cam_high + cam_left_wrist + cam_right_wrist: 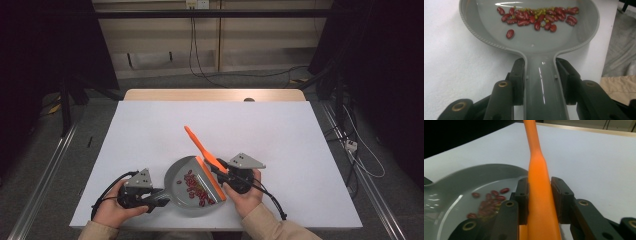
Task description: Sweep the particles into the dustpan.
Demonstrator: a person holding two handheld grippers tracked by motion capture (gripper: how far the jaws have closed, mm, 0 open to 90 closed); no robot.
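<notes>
A grey dustpan (176, 175) lies on the white table near its front edge. It holds several red beans (198, 188) mixed with small yellow-green ones (541, 11). My left gripper (161, 198) is shut on the dustpan's handle (540, 82), one pad on each side. My right gripper (220, 170) is shut on the orange handle (537, 182) of a small brush. The brush's orange blade (212, 181) rests along the pan's right side, beside the beans (488, 202). The handle (197, 142) points up and away over the table.
The white table (280, 135) stretches bare behind and to both sides of the pan. A wooden edge (215, 94) runs along its far side. Cables (360, 150) lie on the floor at the right, and metal rails (45, 175) flank the table.
</notes>
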